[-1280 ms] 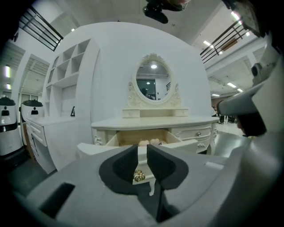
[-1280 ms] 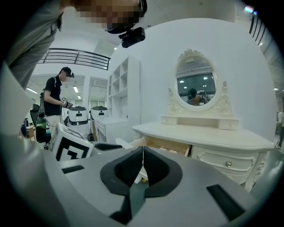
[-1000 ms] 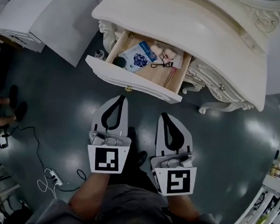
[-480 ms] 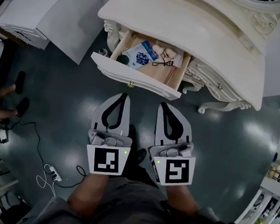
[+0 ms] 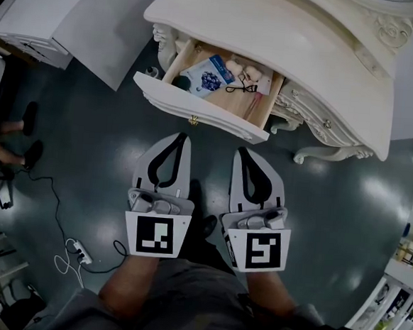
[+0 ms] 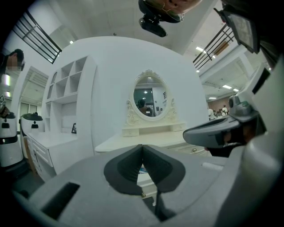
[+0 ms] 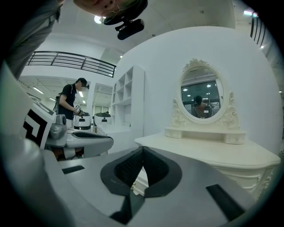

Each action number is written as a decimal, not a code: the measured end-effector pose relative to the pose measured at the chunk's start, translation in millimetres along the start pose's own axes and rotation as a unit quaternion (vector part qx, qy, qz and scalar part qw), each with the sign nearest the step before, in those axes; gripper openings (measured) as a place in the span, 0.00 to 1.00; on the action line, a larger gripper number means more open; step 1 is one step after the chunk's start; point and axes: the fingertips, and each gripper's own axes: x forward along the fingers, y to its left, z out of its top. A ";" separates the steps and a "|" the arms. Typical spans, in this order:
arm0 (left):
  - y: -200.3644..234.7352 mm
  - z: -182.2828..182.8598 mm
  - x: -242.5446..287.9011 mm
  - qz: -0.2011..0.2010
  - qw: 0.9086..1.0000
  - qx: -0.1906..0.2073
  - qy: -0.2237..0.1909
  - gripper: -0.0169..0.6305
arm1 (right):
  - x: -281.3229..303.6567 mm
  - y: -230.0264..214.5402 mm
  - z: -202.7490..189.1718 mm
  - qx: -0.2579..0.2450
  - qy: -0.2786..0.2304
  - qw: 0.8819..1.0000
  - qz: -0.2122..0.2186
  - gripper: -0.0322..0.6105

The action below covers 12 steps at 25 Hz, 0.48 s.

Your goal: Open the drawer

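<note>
The cream dressing table [image 5: 322,49] stands ahead with its drawer [image 5: 203,112] pulled out. Inside lie a blue-printed packet [image 5: 208,75], a black cord and small pale items. A small brass knob [image 5: 193,119] hangs at the drawer front. My left gripper [image 5: 184,137] is shut and empty, a short way in front of that knob. Beside it my right gripper [image 5: 241,153] is also shut with nothing in it. In the left gripper view the jaws [image 6: 142,148] meet in front of the drawer; in the right gripper view the gripper [image 7: 143,150] points at the table's edge.
White cabinets [image 5: 55,13] stand at the left. A power strip and cable [image 5: 78,257] lie on the dark floor beside my legs. An oval mirror [image 6: 149,95] tops the table. A shelf [image 5: 403,283] sits at the right edge. Another person [image 7: 71,104] stands far off.
The table and drawer have slid slightly up in the head view. Both grippers stay shut side by side, at about the same place in the picture.
</note>
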 end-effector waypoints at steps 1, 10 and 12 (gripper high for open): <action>0.1 0.5 0.5 0.000 1.000 0.001 -0.001 0.05 | 0.3 0.1 0.0 0.000 0.000 1.000 0.000 0.07; -0.7 -1.5 8.0 -0.001 1.000 0.013 0.003 0.05 | 3.5 -2.8 -5.2 0.001 0.003 1.000 0.003 0.07; -1.2 -1.5 10.1 -0.001 1.000 0.011 0.001 0.05 | 4.5 -3.8 -6.2 0.002 0.004 1.000 0.003 0.07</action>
